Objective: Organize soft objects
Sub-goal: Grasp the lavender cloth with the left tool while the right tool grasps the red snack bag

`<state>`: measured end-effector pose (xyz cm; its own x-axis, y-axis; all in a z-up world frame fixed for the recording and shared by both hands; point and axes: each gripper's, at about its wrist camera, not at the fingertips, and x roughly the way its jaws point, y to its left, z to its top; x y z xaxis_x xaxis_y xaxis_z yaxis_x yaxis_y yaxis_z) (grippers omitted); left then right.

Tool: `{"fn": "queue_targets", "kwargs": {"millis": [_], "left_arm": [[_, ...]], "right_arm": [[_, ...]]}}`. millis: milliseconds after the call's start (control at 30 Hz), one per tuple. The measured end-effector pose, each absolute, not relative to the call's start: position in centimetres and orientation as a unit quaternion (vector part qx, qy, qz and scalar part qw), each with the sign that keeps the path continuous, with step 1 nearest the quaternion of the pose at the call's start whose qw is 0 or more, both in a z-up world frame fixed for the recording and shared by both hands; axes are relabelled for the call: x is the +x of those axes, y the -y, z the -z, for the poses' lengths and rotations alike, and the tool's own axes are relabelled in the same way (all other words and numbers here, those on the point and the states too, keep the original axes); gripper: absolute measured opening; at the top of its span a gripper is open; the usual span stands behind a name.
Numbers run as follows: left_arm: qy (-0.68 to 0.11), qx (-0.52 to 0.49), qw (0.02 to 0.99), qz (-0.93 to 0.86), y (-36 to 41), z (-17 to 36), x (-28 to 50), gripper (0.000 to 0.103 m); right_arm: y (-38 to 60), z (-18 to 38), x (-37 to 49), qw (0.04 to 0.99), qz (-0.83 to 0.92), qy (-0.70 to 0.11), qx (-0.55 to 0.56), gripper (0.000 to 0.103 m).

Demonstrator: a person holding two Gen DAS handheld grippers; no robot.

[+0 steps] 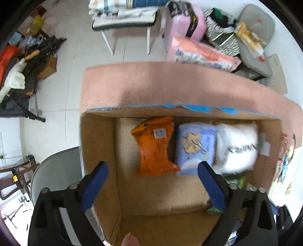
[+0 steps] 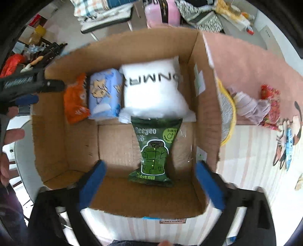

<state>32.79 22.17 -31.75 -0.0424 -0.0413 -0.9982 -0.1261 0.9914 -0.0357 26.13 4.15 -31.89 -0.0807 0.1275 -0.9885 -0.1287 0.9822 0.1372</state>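
Observation:
An open cardboard box lies below both grippers. Along its far wall lie an orange packet, a light blue packet and a white pillow side by side. In the right wrist view the same orange packet, blue packet and lettered white pillow show, with a green packet lying on the box floor in front of the pillow. My left gripper hangs open over the box, holding nothing. My right gripper is open above the green packet, its pads clear of it.
A pink cloth covers the table beyond the box. To the box's right lie a pale purple cloth, a red packet and a yellow-rimmed round item. A chair with folded bedding and a pink suitcase stand behind.

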Motion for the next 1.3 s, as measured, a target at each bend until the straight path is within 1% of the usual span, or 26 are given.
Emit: {"fn": "queue_targets", "kwargs": {"millis": [100, 333, 433, 600, 733, 833, 933, 1000, 1033, 1067, 1100, 1167, 1233, 1300], "left_arm": [[-0.7, -0.06, 0.711, -0.029, -21.7, 29.1, 30.0, 0.099], [-0.673, -0.05, 0.737, -0.038, -19.9, 25.7, 24.4, 0.099], [-0.654, -0.054, 0.753, -0.042, -18.7, 23.8, 22.6, 0.099], [-0.623, -0.061, 0.779, -0.037, -14.3, 20.3, 21.9, 0.099], [-0.615, -0.05, 0.787, 0.002, -8.0, 18.8, 24.2, 0.099], [-0.624, -0.018, 0.781, 0.018, -3.5, 19.5, 26.9, 0.099], [-0.654, 0.01, 0.755, 0.039, 1.5, 22.2, 31.1, 0.099], [-0.672, 0.013, 0.739, 0.046, 3.8, 24.0, 33.3, 0.098], [-0.688, 0.008, 0.724, 0.048, 5.0, 25.4, 34.8, 0.097], [-0.699, 0.0, 0.714, 0.046, 5.8, 26.6, 35.7, 0.094], [-0.71, -0.013, 0.702, 0.05, 6.6, 27.6, 36.5, 0.092], [-0.737, -0.047, 0.673, 0.045, 7.7, 30.0, 38.2, 0.076], [-0.76, -0.088, 0.643, 0.037, 8.4, 32.4, 39.5, 0.069], [-0.776, -0.132, 0.616, 0.023, 8.7, 34.8, 40.4, 0.069]], "right_arm": [[-4.0, 30.4, 25.4, 0.688, -0.096, -0.719, -0.009, 0.103], [-3.1, 27.5, 23.1, 0.696, -0.122, -0.708, -0.01, 0.103], [-0.9, 25.5, 21.8, 0.714, -0.134, -0.687, 0.003, 0.103], [5.0, 22.6, 21.6, 0.75, -0.129, -0.648, 0.042, 0.103], [12.1, 21.7, 23.2, 0.759, -0.113, -0.637, 0.079, 0.103], [18.2, 23.1, 25.9, 0.751, -0.082, -0.646, 0.106, 0.103], [24.5, 26.3, 29.3, 0.744, -0.035, -0.654, 0.132, 0.102], [27.3, 28.8, 31.7, 0.735, -0.021, -0.662, 0.147, 0.096], [28.4, 30.2, 32.8, 0.727, -0.012, -0.669, 0.151, 0.09], [29.4, 31.8, 33.8, 0.718, -0.004, -0.678, 0.158, 0.083], [30.4, 33.8, 35.0, 0.705, -0.002, -0.688, 0.171, 0.079], [31.3, 36.7, 36.7, 0.688, -0.001, -0.701, 0.187, 0.072], [31.9, 39.1, 37.8, 0.676, -0.004, -0.71, 0.197, 0.066], [32.0, 41.2, 38.7, 0.665, -0.011, -0.718, 0.204, 0.065]]}}
